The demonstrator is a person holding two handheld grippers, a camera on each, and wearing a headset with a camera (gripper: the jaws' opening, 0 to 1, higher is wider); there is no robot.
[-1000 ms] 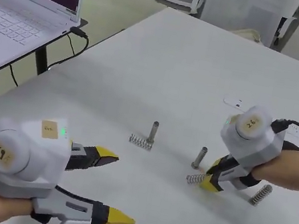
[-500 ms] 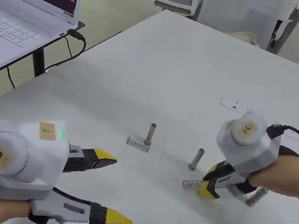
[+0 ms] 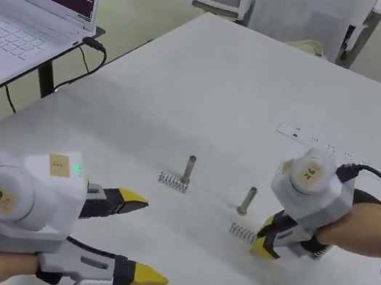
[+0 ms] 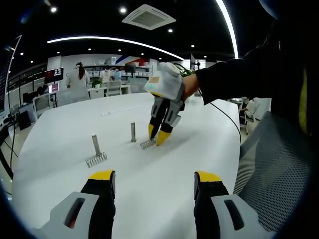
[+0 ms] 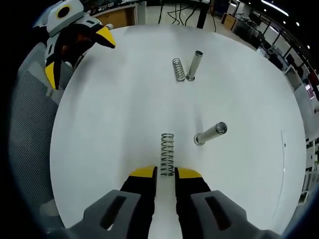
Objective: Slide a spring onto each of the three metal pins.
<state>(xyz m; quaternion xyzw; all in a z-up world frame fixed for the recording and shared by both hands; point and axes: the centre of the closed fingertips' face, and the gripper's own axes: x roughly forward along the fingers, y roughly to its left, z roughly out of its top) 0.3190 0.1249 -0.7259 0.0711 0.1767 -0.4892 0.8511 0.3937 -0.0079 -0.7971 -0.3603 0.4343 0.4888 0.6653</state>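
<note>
Right claw [image 3: 260,247] narrow, pinched on the near end of a spring [image 3: 241,232] lying flat on the white worktop [image 3: 223,82]; free end near the foot of an upright pin [image 3: 247,200], not on it. Farther left, a second pin [image 3: 189,169] upright too, with a second spring [image 3: 169,181] lying just beside its base. Left claw [image 3: 148,238] wide open, holding nothing, low over the near part of the worktop, well apart from both pins. Open laptop [image 3: 23,2] beyond the worktop's left edge
</note>
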